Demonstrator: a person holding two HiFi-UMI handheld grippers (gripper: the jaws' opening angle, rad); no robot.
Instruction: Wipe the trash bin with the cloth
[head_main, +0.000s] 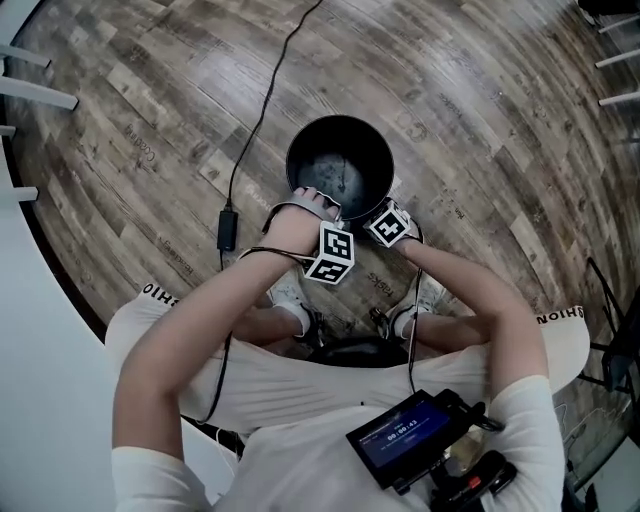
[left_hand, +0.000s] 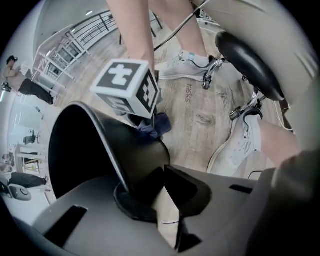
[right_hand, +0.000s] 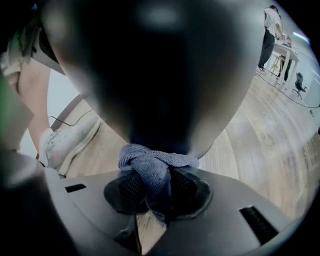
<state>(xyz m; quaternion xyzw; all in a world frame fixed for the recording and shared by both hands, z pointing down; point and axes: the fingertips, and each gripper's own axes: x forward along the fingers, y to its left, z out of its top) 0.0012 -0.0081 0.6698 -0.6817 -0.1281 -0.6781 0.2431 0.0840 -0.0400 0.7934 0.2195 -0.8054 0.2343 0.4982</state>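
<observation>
Cloth (right_hand: 152, 172) in right hand-held gripper (right_hand: 157, 196), against bin (right_hand: 160, 75)

Trash bin (head_main: 372, 150): black, smooth wall with a dull sheen; the inside bottom is scuffed and greyish. I can't tell whether it is plastic or metal.
Cloth (right_hand: 152, 167): blue-grey, soft and nubbly like microfibre, matt.
Floor (head_main: 480, 110): wood-look planks with weathered grey-brown grain and a low sheen.
Left gripper (left_hand: 155, 187): grey matt plastic shell, black matt pads.
Right gripper (right_hand: 157, 192): same grey matt shell; black pads with a fine mesh texture.
Marker cube (left_hand: 130, 87): smooth white faces with flat black print.
Stool seat (left_hand: 250, 65): black, smooth, glossy, on bright shiny metal tubing.
Sneakers (left_hand: 187, 67): white, smooth, leather-like.
Cable (head_main: 262, 100): black, smooth sheath.
</observation>
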